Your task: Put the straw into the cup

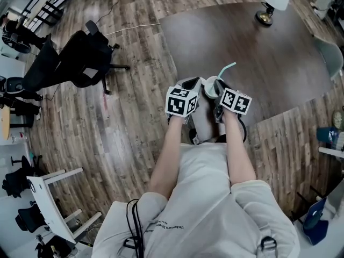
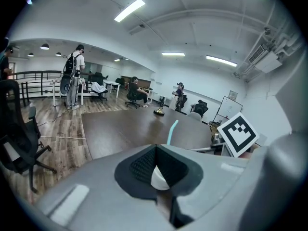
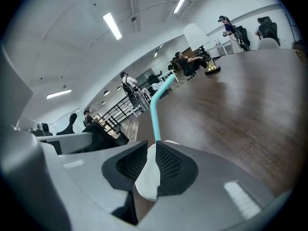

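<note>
Found no brand, label or lettering on the cup point(image 3: 147, 179) or the teal straw point(image 3: 155, 110). Found only black-and-white squares on the marker cubes point(image 1: 181, 101), no letters. Noted a curved line of print on the shirt point(image 1: 167, 227) in the head view, too small to read.

Found the cup largely covered by both grippers in every view. Seen only as a white sliver between the pads, and as a pale rim from the head view. Cannot tell whether resting on the dark table point(image 1: 269, 52) or held over its near edge. Cannot see the straw's lower end, masked by the fingertips.

Left gripper point(image 2: 156, 153): closed on the cup, fingertips almost meeting. Pinching the white wall between the black ribbed pads point(image 2: 139, 166), just below the tips. Holding nothing else.

Right gripper point(image 3: 150, 150): likewise closed, with a narrow gap filled by the cup's white wall from the tips down between the pads.

Located the straw directly beyond the right fingertips, rising upright and bending over at the top. Located it beyond and slightly right of the left fingertips. From the head view, seen to rise from the cup's mouth between the two sets of fingertips.

Noted a lamp point(image 1: 274, 1) on the table, far beyond both sets of fingertips.
</note>
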{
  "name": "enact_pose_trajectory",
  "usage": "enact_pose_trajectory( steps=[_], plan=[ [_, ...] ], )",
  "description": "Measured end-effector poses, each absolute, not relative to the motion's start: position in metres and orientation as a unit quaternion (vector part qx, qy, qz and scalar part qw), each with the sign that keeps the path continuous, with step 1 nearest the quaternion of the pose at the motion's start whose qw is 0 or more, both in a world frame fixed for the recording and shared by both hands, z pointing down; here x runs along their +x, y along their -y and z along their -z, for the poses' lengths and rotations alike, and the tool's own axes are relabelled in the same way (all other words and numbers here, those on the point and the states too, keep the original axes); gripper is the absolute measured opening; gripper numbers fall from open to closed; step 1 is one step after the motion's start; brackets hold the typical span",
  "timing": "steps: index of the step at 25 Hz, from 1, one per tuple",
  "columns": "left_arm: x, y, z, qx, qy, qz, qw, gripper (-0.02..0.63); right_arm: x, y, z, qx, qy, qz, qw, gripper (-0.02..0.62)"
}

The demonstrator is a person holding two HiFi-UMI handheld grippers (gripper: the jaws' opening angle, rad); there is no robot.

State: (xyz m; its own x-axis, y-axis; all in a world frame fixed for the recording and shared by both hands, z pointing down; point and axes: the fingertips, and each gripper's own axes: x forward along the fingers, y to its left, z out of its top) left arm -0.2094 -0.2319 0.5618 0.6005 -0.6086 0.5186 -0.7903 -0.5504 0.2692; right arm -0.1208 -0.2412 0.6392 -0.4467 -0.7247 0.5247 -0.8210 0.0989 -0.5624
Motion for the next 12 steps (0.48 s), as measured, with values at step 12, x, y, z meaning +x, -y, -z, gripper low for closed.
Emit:
enact_pose_trajectory(
  steps=[12],
  plan=[
    [-0.2091, 0.2251, -0.5668, 0.858, 0.407, -0.182, 0.255, 0.002, -0.1161, 0.2354, -0.6401, 0.525, 0.738, -0.419, 0.063, 0.069]
  ],
)
